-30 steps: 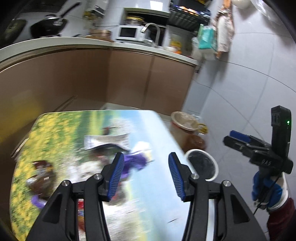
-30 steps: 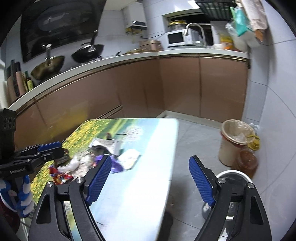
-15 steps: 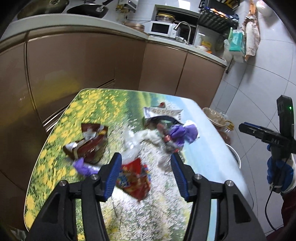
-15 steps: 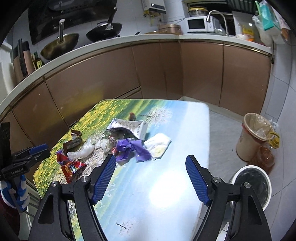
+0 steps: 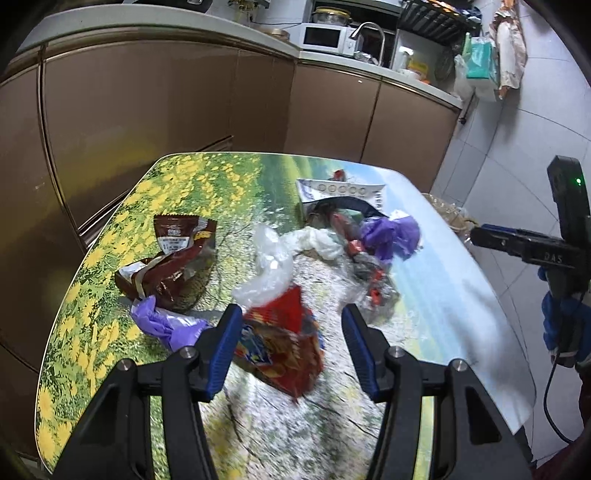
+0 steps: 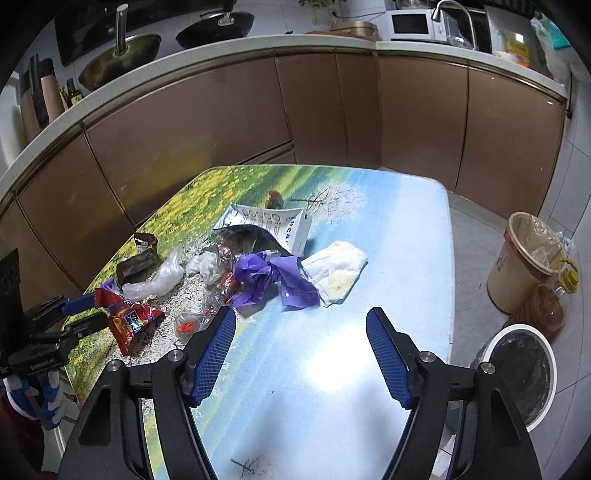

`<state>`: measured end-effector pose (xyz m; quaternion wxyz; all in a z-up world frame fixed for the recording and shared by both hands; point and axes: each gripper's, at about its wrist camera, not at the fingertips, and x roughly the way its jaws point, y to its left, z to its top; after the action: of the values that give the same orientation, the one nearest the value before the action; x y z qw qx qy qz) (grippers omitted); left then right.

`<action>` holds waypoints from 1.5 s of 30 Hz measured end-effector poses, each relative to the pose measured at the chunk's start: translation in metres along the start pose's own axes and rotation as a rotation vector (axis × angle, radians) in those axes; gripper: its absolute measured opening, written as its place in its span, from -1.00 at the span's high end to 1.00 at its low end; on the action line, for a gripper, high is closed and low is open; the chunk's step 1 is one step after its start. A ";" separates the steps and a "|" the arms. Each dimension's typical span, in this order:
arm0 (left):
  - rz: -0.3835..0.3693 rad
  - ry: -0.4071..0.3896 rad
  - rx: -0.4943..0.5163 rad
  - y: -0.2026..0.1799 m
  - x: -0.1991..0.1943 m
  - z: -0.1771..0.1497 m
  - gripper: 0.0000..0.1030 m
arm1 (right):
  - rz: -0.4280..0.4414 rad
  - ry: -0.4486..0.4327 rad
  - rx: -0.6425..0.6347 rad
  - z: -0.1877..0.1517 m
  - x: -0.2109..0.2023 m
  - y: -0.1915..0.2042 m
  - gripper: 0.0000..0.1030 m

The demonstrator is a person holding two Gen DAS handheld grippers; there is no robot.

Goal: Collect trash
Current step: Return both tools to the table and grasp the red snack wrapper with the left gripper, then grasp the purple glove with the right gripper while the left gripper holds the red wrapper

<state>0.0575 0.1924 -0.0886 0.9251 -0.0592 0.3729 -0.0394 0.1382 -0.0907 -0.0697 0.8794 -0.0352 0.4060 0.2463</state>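
Claws (image 5: 291,347) lower; red wrapper (image 5: 284,343) part-hidden.

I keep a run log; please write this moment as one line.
left claw: open over red crinkled snack wrapper | right claw: closing, nothing between | trash: on flower-print table

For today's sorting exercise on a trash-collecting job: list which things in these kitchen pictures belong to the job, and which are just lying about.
Belongs to the job:
- red snack bag
- brown wrapper
- purple plastic
- clear plastic bag
- white carton
- soiled napkin
- lined bin
- white-rimmed bin

Just lying about:
- microwave
- wok
- faucet
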 end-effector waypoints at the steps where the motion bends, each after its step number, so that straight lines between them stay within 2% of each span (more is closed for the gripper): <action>1: 0.002 0.002 0.000 0.001 0.002 0.000 -0.04 | 0.002 0.005 -0.001 0.000 0.004 0.000 -0.42; 5: -0.008 0.016 0.008 0.001 0.009 -0.002 0.00 | 0.012 0.021 -0.004 0.004 0.018 -0.003 -0.42; 8: -0.024 0.031 0.011 0.000 0.014 -0.003 0.25 | 0.023 0.029 -0.007 0.008 0.028 -0.003 -0.41; 16: -0.045 0.033 0.004 0.000 0.017 0.000 0.62 | 0.057 0.049 -0.046 0.020 0.059 0.003 -0.38; 18: -0.044 0.038 0.006 0.000 0.018 0.000 0.69 | 0.060 0.059 -0.054 0.024 0.068 0.002 -0.32; 20: -0.048 0.050 0.005 0.000 0.021 0.000 0.88 | 0.064 0.067 -0.065 0.028 0.076 0.002 -0.14; 25: -0.063 0.055 -0.016 0.001 0.021 0.000 0.90 | 0.069 0.088 -0.104 0.037 0.095 0.006 0.03; 27: -0.066 0.057 -0.030 0.002 0.020 0.000 0.91 | 0.068 0.104 -0.116 0.037 0.101 0.008 0.22; 29: -0.068 0.059 -0.040 0.003 0.018 -0.001 0.91 | 0.072 0.120 -0.122 0.035 0.106 0.008 0.52; 32: -0.067 0.059 -0.049 0.003 0.013 -0.004 0.91 | 0.084 0.124 -0.135 0.029 0.105 0.011 0.71; 39: -0.067 0.041 -0.070 0.000 -0.005 -0.010 0.92 | 0.121 0.088 -0.121 0.018 0.075 0.019 0.81; 45: -0.063 0.006 -0.075 -0.006 -0.028 -0.010 0.92 | 0.153 0.030 -0.118 0.006 0.031 0.028 0.87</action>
<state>0.0307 0.1885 -0.0758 0.9195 -0.1054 0.3748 -0.0550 0.1463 -0.0521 -0.0846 0.8481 -0.0595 0.4056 0.3356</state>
